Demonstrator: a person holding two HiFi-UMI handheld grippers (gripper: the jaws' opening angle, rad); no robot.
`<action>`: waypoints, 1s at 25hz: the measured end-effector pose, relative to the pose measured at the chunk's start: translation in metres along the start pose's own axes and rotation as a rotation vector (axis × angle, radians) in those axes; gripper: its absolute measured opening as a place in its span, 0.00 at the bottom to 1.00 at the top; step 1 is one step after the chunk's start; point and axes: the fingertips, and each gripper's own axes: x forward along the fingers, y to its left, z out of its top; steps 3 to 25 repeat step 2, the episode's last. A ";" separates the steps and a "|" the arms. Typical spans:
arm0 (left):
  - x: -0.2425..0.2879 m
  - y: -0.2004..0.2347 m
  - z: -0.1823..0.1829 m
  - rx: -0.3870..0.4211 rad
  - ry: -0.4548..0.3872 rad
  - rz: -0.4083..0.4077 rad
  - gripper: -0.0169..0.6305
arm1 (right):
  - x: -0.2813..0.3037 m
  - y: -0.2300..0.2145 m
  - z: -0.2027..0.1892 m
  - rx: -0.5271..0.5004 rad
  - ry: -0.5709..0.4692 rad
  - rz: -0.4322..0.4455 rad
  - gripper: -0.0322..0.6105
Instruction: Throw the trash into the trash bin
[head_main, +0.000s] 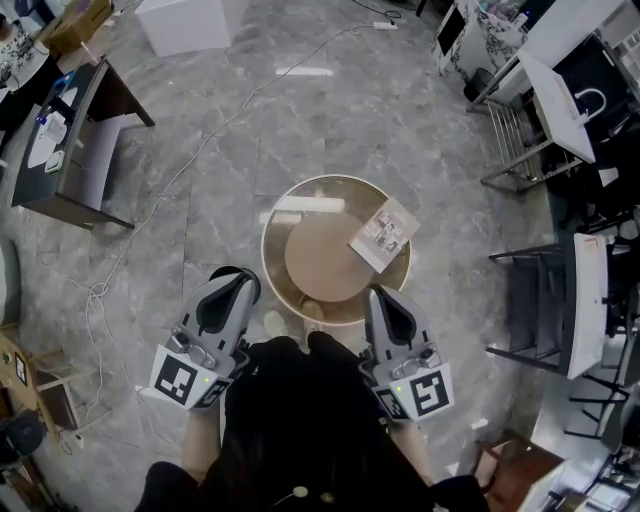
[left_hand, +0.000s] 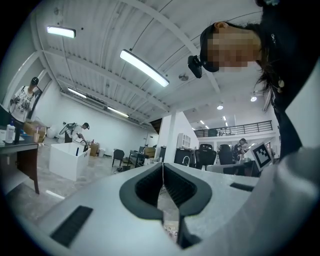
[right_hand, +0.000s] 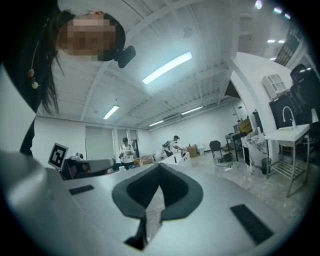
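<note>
In the head view a round beige trash bin (head_main: 272, 214) stands on the grey floor just ahead of me. A printed paper piece of trash (head_main: 384, 233) lies inside it against the right wall. My left gripper (head_main: 239, 277) is held level near the bin's lower left rim, and my right gripper (head_main: 381, 296) near its lower right rim. Both are shut with nothing between the jaws. In the left gripper view the left gripper (left_hand: 163, 171) has its dark pads pressed together. The right gripper (right_hand: 159, 171) shows the same in its own view. Both point across the room.
A dark desk (head_main: 70, 140) stands at the left and a white box (head_main: 185, 22) at the top. A cable (head_main: 190, 160) runs across the floor. Chairs and metal racks (head_main: 540, 310) and a white table (head_main: 560, 90) line the right side. People stand far off (right_hand: 126, 150).
</note>
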 end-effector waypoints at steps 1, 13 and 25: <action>0.000 -0.002 0.000 -0.004 -0.004 -0.003 0.04 | -0.002 -0.001 -0.001 -0.001 0.002 -0.003 0.05; 0.001 -0.004 0.000 -0.008 -0.008 -0.005 0.04 | -0.003 -0.003 -0.001 -0.002 0.003 -0.006 0.05; 0.001 -0.004 0.000 -0.008 -0.008 -0.005 0.04 | -0.003 -0.003 -0.001 -0.002 0.003 -0.006 0.05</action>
